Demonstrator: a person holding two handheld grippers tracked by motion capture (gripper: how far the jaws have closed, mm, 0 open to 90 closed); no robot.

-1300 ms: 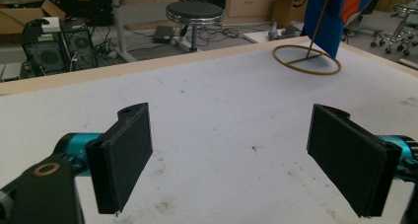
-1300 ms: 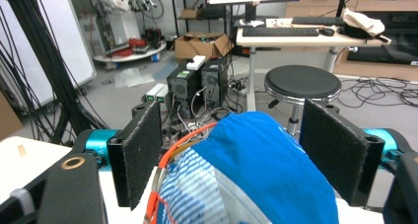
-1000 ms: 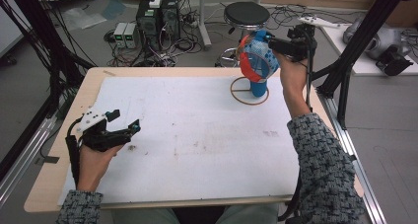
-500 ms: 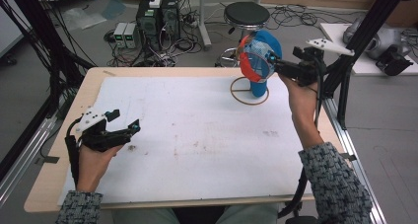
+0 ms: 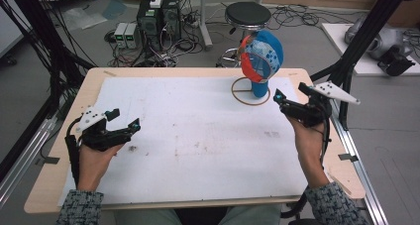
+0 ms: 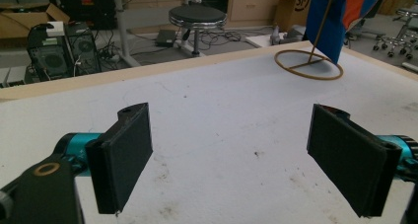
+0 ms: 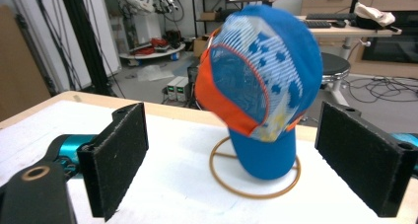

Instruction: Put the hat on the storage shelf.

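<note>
High view: blue-orange cap point(image 5: 261, 56) hangs on wire stand point(image 5: 250, 91) near far right corner of bench point(image 5: 198, 71). Right gripper point(image 5: 278, 97) just beside stand, jaws spread wide, empty. Left gripper point(image 5: 132, 128) near left edge, jaws parted, empty.

Even, bright indoor lighting; soft shadows on the white table sheet point(image 5: 198, 136); the blue-and-orange cap point(image 7: 261, 81) slightly blurred.
</note>
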